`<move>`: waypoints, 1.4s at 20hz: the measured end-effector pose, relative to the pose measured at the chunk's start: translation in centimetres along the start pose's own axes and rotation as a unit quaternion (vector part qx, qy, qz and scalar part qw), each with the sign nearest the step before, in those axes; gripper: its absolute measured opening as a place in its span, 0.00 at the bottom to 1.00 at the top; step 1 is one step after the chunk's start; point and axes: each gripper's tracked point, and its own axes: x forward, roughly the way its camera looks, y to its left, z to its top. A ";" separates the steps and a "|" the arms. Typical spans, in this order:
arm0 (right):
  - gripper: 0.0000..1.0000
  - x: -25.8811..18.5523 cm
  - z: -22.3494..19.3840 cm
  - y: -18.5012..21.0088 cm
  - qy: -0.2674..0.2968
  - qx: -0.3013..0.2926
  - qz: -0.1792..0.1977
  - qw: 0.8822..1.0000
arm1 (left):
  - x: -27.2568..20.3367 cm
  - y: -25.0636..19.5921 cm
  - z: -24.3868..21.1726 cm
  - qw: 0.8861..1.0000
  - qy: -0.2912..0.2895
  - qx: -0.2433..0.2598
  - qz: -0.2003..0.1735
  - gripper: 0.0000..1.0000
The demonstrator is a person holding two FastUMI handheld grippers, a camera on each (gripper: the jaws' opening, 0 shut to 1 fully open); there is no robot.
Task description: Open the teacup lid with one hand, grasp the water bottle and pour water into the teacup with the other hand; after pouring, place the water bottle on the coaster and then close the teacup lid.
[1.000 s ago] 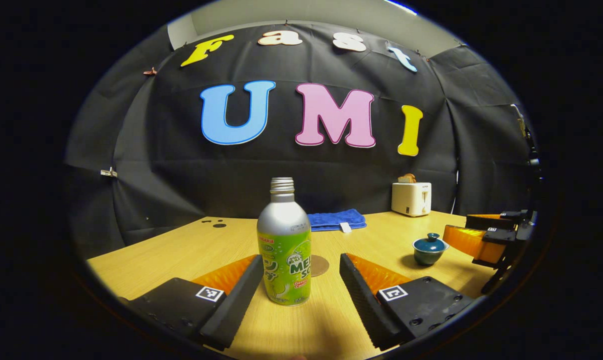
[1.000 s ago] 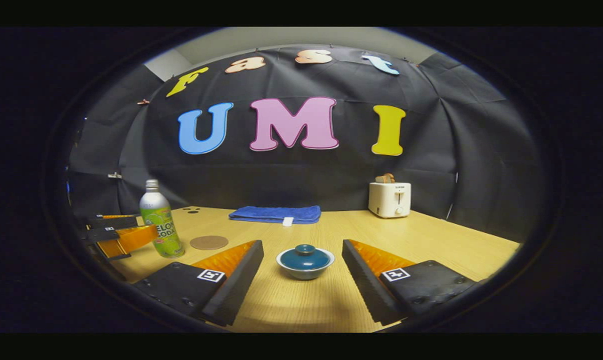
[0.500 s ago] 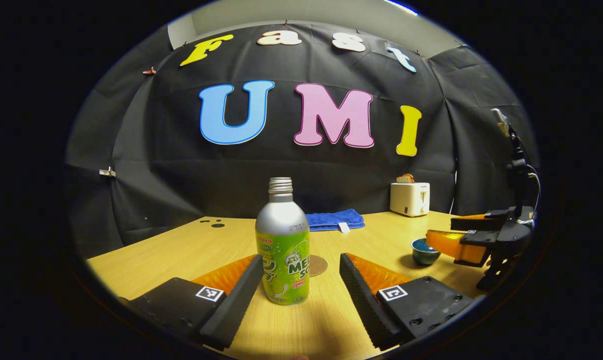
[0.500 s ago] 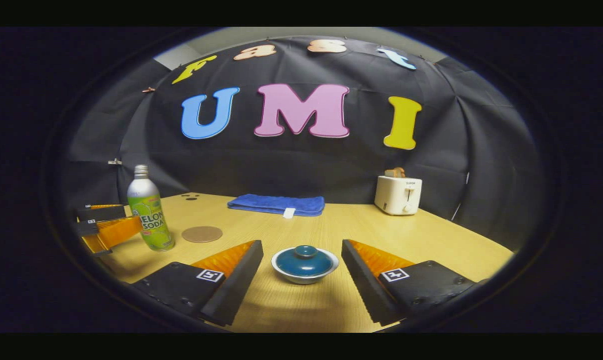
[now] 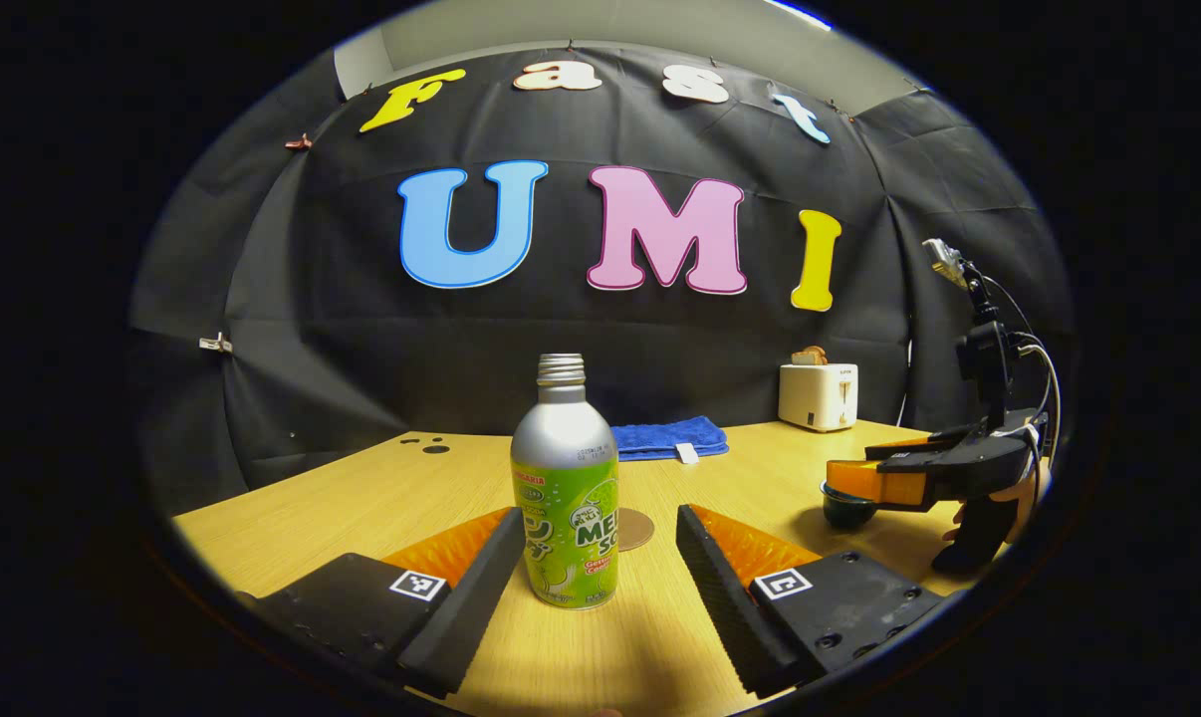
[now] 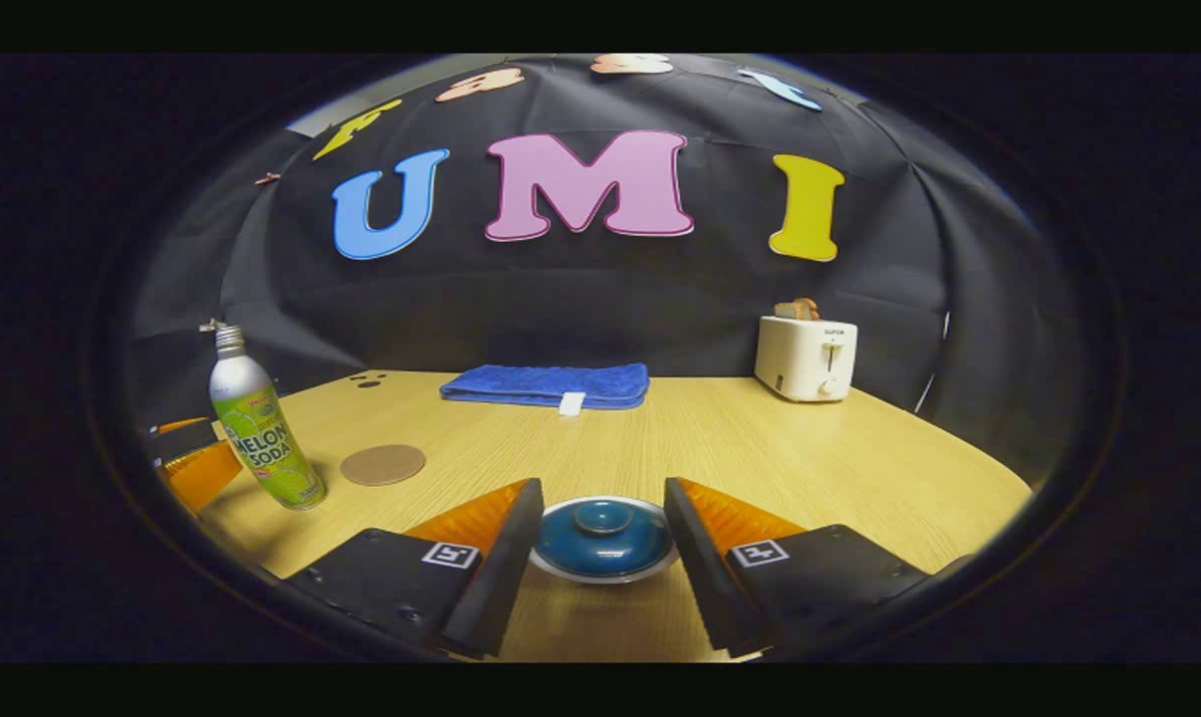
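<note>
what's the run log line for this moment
left: open, bottle between fingers | right: open over lid | coaster: bare

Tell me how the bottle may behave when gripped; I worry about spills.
The bottle is tall on a narrow base, so a sideways nudge could probably tip it. Its neck has no cap, so tipping would likely spill. The shiny metal body looks smooth and may slip between the left gripper fingers.

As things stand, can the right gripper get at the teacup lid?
Probably yes. The right gripper is open with its fingers on either side of the teacup lid, nothing between them; whether they touch the lid can't be told.
</note>
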 end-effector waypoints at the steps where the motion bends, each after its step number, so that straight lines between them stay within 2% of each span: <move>1: 0.74 0.2 0.0 0.1 -0.001 -0.001 -0.001 1.000 | 0.1 0.0 -0.1 1.000 0.000 0.000 0.000 0.96; 3: 0.70 0.5 0.0 0.1 0.000 -0.001 0.000 1.000 | 0.0 0.0 -0.1 1.000 0.000 0.000 0.000 0.96; 4: 0.63 0.5 0.0 0.2 0.005 -0.001 0.004 1.000 | 0.1 0.0 0.0 1.000 0.000 0.000 0.000 0.96; 6: 0.60 0.5 -0.2 0.4 0.009 -0.001 0.008 1.000 | 0.0 0.0 0.0 1.000 0.000 0.000 0.001 0.96; 7: 0.49 0.8 -0.2 0.4 0.010 -0.002 0.008 1.000 | 0.1 0.0 -0.1 1.000 0.000 0.000 0.001 0.96; 10: 0.42 0.7 0.0 0.2 0.009 -0.007 0.000 1.000 | 0.1 0.1 0.0 1.000 0.000 0.000 0.003 0.97; 11: 0.33 0.9 0.0 0.2 0.007 -0.008 0.000 1.000 | 0.0 0.1 -0.1 1.000 0.000 0.000 0.004 0.97; 12: 0.38 0.8 0.0 0.2 0.007 -0.009 0.002 1.000 | 0.0 0.1 -0.1 1.000 0.001 0.000 0.005 0.97; 14: 0.33 0.7 0.0 0.2 0.006 -0.006 0.006 1.000 | 0.0 0.2 0.0 1.000 0.001 0.000 0.005 0.97; 15: 0.27 0.6 0.0 0.2 0.006 -0.004 0.008 1.000 | 0.0 0.2 -0.1 1.000 0.001 0.000 0.005 0.97; 17: 0.25 0.7 0.1 0.4 0.004 -0.004 0.016 1.000 | 0.1 0.2 -0.1 1.000 0.001 0.000 0.005 0.97; 19: 0.29 0.5 0.4 0.5 -0.004 -0.011 0.018 1.000 | 0.0 0.3 0.0 1.000 0.001 0.000 0.010 0.97; 20: 0.25 0.5 0.5 0.6 -0.008 -0.014 0.019 1.000 | 0.0 0.4 0.0 1.000 0.001 0.000 0.011 0.97; 21: 0.29 0.5 0.5 0.6 -0.009 -0.016 0.020 1.000 | 0.0 0.4 -0.1 1.000 0.001 0.000 0.011 0.96; 24: 0.29 0.4 1.0 1.0 -0.010 -0.003 0.030 0.999 | 0.0 0.5 -0.1 1.000 0.002 -0.001 0.014 0.97; 27: 0.25 0.0 2.0 0.9 -0.021 0.006 0.032 0.999 | 0.0 1.0 0.0 1.000 0.003 -0.001 0.028 0.97; 28: 0.27 -0.2 2.4 0.6 -0.028 0.005 0.031 0.999 | 0.1 1.3 -0.1 0.999 0.003 -0.001 0.038 0.97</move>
